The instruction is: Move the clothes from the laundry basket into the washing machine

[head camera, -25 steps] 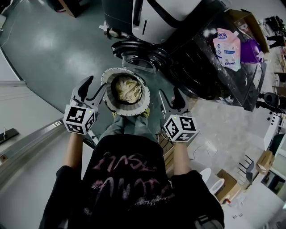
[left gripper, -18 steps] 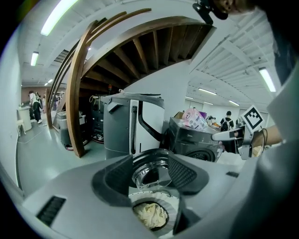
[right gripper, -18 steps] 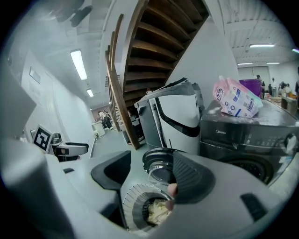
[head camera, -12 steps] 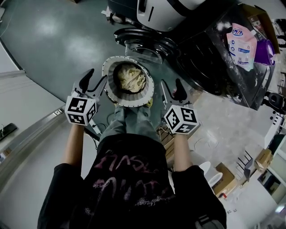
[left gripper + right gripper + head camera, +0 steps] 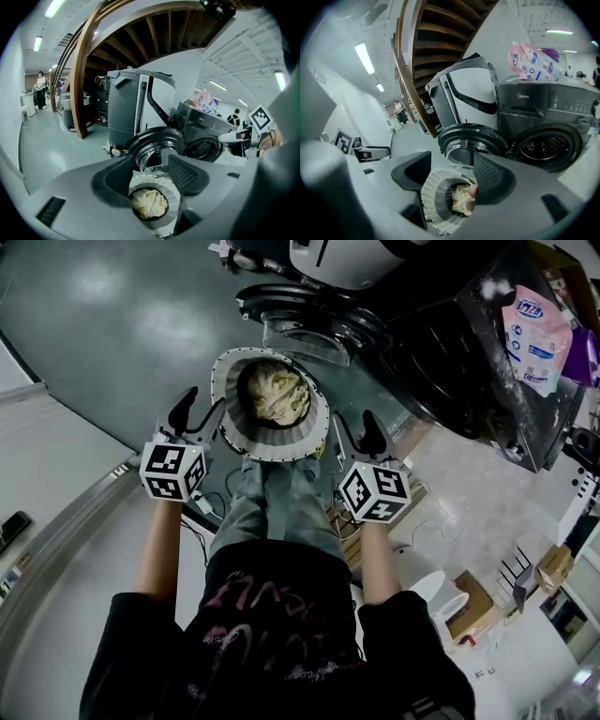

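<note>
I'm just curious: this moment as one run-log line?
left gripper: open | right gripper: open | clothes: in laundry basket | washing machine: door open

Dim, overhead strip lights [image 5: 364,57] — fisheye-warped edges, dark vignette corners.

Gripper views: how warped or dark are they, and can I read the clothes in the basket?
Left gripper view: strong fisheye bending, black corners, jaws blurred up close, yet the clothes in the basket read clearly. Right gripper view: same bending, one jaw covers part of the clothes. Head view: dim, with lamp glare on the floor.
</note>
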### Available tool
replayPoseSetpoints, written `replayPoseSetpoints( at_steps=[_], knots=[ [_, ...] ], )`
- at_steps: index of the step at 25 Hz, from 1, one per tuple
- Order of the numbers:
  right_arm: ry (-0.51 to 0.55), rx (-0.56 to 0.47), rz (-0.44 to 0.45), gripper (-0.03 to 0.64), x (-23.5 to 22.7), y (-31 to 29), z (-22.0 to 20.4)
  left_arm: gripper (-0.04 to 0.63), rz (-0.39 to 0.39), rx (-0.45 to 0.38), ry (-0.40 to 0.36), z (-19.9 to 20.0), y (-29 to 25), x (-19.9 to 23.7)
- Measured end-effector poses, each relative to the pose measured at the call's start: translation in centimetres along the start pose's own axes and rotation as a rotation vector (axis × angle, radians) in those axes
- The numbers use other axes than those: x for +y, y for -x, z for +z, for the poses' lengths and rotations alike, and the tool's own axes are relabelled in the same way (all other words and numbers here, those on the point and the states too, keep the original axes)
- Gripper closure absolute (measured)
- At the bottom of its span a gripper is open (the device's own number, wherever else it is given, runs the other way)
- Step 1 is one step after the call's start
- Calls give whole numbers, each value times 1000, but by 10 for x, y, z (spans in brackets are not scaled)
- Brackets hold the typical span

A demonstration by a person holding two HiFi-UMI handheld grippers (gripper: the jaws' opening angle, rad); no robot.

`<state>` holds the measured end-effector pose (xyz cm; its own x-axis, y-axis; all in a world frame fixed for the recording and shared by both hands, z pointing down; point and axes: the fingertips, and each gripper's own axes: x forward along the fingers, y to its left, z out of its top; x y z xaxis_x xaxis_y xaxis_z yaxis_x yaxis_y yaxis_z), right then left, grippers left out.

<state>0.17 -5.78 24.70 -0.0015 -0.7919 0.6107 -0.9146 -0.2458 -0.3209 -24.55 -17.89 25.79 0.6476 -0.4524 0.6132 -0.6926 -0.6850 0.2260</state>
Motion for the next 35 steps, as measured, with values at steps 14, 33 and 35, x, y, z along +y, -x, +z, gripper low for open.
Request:
replayPoseSetpoints(
  at_steps=[14,33,35],
  knots=[
    [-78,130,-10,330,-24,-72,-109,348,-18,113,100,-95,-88,17],
    [-227,247,-70,328,-53,-182,-263,328,4,283,159,-258,-196,42],
    [-248,247,-85,328,-58,-194,-275,326,7,278,175,-266,-209,42]
  ],
)
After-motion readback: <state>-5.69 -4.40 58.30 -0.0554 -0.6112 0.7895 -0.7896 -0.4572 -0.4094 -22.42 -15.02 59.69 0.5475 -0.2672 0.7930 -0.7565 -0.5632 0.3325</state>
